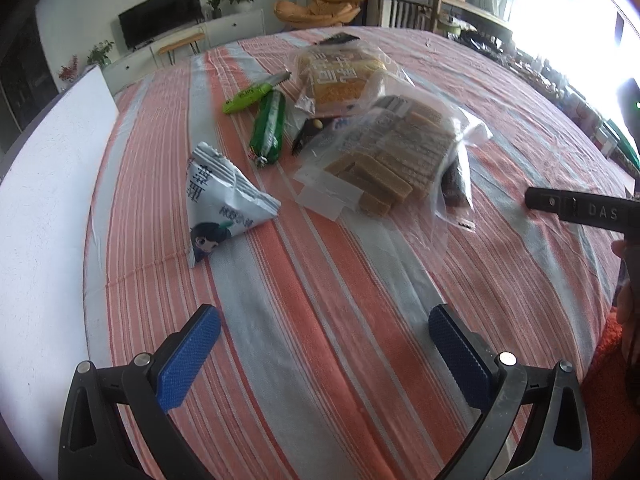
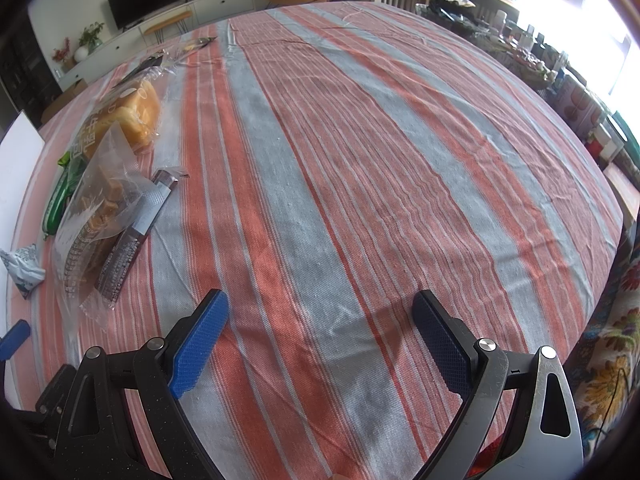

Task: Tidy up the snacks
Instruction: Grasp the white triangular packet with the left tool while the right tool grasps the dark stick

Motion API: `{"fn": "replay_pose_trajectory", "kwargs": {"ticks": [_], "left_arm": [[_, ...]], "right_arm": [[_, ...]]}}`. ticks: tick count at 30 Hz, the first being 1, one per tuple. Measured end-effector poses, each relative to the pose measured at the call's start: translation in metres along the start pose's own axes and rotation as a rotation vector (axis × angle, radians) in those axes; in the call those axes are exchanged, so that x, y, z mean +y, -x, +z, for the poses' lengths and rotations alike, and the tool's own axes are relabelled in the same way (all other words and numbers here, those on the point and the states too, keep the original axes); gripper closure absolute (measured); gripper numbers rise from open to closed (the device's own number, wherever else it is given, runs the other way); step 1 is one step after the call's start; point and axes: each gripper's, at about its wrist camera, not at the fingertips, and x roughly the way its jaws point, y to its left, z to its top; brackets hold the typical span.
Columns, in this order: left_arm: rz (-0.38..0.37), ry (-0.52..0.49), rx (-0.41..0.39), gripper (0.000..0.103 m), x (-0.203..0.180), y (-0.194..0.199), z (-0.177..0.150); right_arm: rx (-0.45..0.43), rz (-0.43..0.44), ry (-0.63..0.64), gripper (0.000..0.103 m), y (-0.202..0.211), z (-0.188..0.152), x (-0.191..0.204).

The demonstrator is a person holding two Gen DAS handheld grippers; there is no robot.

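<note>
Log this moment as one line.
left gripper: open, empty | right gripper: open, empty | snacks: wafer bag, bread bag, white pouch loose on cloth | stage: none grasped yet

Striped tablecloth (image 2: 360, 160), television (image 1: 162, 14), orange chair (image 1: 324, 4)

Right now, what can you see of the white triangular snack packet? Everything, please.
The white triangular snack packet is a puffed, pyramid-shaped pouch of crinkly film, with dark printed characters and a cartoon figure near its lower corner. It looks sealed, with crimped edges. It lies alone on the striped tablecloth, nearest the left gripper, whose jaws stand open and clear of it. The green sausage stick lies just beyond, not touching. The right wrist view shows it at the far left.
</note>
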Motion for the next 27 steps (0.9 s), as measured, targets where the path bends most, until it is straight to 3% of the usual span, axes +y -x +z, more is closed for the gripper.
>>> {"fn": "replay_pose_trajectory", "kwargs": {"ticks": [2,5,8,10,13,16,21,23,24,27], "left_arm": [[-0.065,-0.034,0.042,0.002,-0.003,0.015,0.005],[-0.147,-0.036,-0.032,0.003,0.008,0.063,0.032],[-0.147,0.017,-0.123,0.002,0.036,0.103,0.073],[-0.119,0.070,-0.135,0.002,0.057,0.108,0.096],[-0.065,0.110,-0.014,0.002,0.075,0.077,0.112],[-0.035,0.128,0.092,0.003,0.073,0.037,0.099],[0.066,0.112,0.071,0.003,0.056,-0.002,0.070],[0.070,0.110,0.073,0.004,0.054,-0.014,0.063],[0.069,0.117,0.062,0.012,0.055,-0.016,0.061],[0.038,0.161,0.040,0.052,0.064,-0.017,0.057]], "right_arm": [[0.000,0.000,-0.001,0.008,0.000,0.000,0.000],[0.000,-0.001,0.000,0.008,0.000,0.000,0.000],[-0.001,-0.001,0.000,0.008,0.000,0.000,0.000],[0.000,-0.001,0.000,0.008,0.000,0.000,0.000],[-0.001,-0.001,-0.001,0.008,0.000,0.000,0.000],[-0.001,-0.001,-0.001,0.008,0.000,-0.001,0.000],[-0.001,-0.001,-0.001,0.008,0.000,-0.001,0.000],[0.000,0.001,-0.001,0.008,0.000,-0.001,0.000],[0.000,0.002,-0.001,0.007,0.001,0.000,0.000],[0.005,0.004,0.000,0.007,0.001,0.001,-0.001]]}}
